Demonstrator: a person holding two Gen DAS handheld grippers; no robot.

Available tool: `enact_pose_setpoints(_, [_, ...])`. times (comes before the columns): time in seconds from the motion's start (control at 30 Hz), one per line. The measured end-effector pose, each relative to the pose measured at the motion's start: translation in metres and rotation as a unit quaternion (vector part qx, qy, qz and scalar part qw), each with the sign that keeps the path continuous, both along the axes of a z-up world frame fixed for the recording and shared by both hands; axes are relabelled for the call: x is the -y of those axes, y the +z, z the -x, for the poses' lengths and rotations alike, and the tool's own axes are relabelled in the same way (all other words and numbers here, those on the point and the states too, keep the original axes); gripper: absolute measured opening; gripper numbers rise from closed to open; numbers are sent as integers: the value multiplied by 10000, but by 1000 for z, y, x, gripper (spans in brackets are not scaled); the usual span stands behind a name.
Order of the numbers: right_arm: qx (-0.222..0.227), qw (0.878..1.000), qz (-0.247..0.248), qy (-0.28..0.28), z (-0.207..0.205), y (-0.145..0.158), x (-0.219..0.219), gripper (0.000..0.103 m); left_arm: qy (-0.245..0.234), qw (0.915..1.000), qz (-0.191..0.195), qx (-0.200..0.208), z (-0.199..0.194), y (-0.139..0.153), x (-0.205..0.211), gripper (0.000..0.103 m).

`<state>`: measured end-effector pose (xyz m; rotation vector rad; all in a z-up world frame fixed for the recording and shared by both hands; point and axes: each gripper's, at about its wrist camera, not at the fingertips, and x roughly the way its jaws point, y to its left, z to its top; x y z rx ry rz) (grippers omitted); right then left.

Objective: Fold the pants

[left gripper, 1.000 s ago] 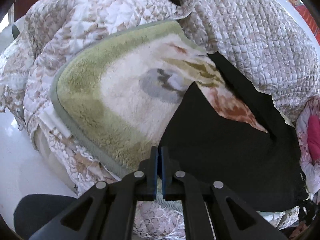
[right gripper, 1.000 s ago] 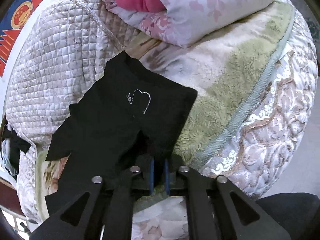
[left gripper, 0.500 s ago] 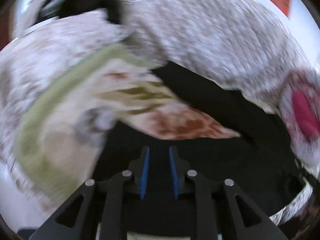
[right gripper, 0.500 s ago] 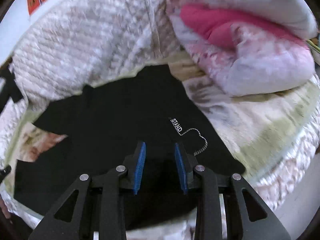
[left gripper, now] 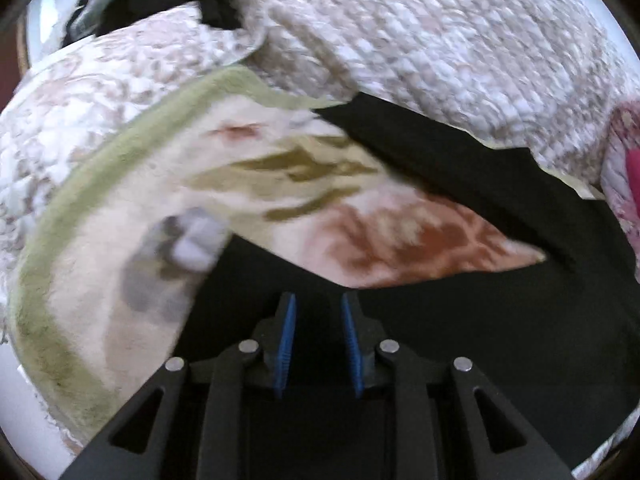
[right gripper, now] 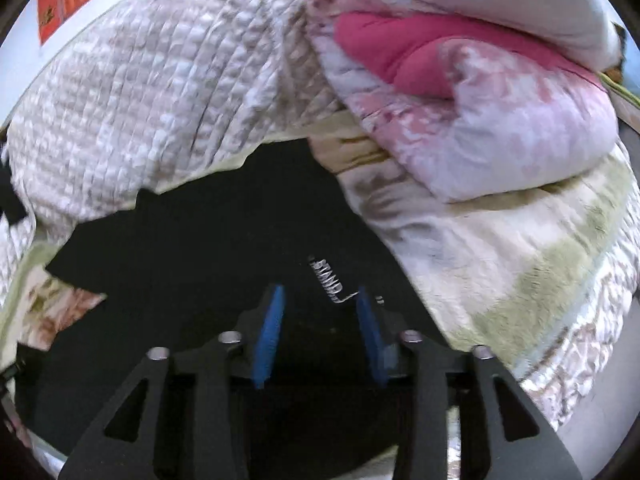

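So, left wrist view first:
your left gripper (left gripper: 318, 312): jaws apart and opening, blue pads clear of any cloth, black fabric lying under the gap, nothing pinched.
pants (left gripper: 460, 320): black, spread flat from 6 o'clock out to 3 o'clock, one leg running up toward 1 o'clock.
fleece blanket (left gripper: 132, 216): cream with green border, under the pants, fills 9 to 11 o'clock; its reddish patch shows between the two legs.
quilt (left gripper: 420, 32): beige quilted, bunched at 12 to 2 o'clock, touching the far leg edge.
focus: blurred, fine detail not readable.

Right wrist view next:
your right gripper (right gripper: 320, 316): jaws wide and opening, pads not pressing on anything, pants below the gap.
pants (right gripper: 192, 260): fill centre to 8 o'clock.
white lettering (right gripper: 328, 278): on the pants, just ahead of the pads, toward the right finger.
pink comforter (right gripper: 480, 92): folded, at 1 to 2 o'clock, resting on the fleece blanket (right gripper: 520, 248).
quilt (right gripper: 160, 92): at 10 to 12 o'clock, overlapping the pants' far edge.
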<state>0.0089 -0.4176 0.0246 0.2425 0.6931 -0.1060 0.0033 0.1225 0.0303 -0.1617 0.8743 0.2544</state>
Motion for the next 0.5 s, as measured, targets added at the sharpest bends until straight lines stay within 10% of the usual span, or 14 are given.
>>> enact_pose_setpoints(0.27, [-134,9995,-42,-275,-1,-7,11,45,-111,9994,323,67,2,3,0,31])
enact_pose_setpoints(0.5, [67,9961,132,874,-3,-3,-39,45,-845,9958,169,295,10,15,53,36])
